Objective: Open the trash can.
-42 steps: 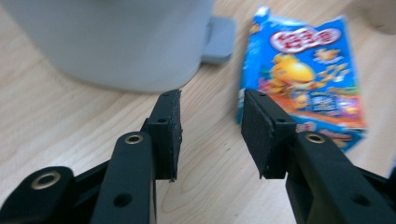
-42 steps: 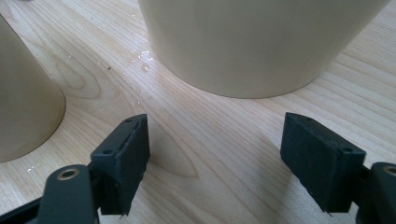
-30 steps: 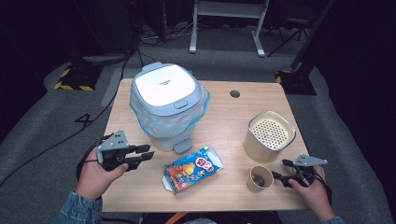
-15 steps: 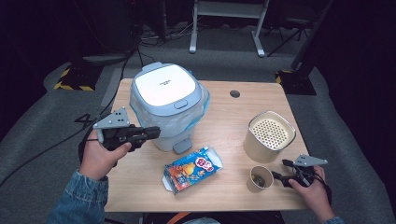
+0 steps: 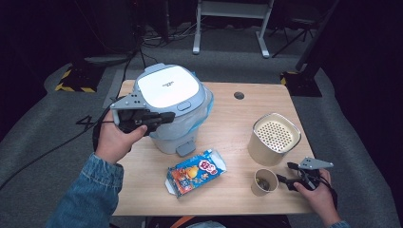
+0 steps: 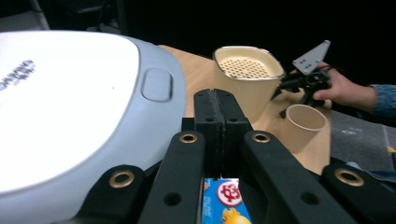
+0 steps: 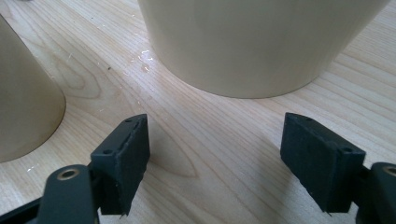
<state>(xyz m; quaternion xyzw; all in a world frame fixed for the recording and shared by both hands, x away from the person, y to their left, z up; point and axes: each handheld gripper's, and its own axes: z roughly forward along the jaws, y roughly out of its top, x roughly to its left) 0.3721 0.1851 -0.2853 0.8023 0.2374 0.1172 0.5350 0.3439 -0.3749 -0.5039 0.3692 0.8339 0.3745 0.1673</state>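
A grey-blue bin (image 5: 178, 135) with a white lid (image 5: 166, 88) and a blue liner stands at the table's back left. My left gripper (image 5: 161, 117) is held up against its left side at lid height, shut and empty; its jaws have just been closing with nothing between them. In the left gripper view the pads (image 6: 216, 93) meet beside the lid (image 6: 70, 102). My right gripper (image 5: 281, 173) rests on the wood at the front right, open and empty (image 7: 215, 154), between a small paper cup (image 5: 264, 182) and a beige container (image 5: 274, 137).
A blue snack packet (image 5: 196, 172) lies flat in front of the bin. The beige container (image 7: 261, 42) has a perforated top, and the cup (image 7: 23, 116) stands just left of my right jaws. A cable hole (image 5: 239, 95) sits near the table's far edge.
My left hand rose from the table and moved right toward the bin, and its jaws closed from part open to fully shut. The right hand stayed still.
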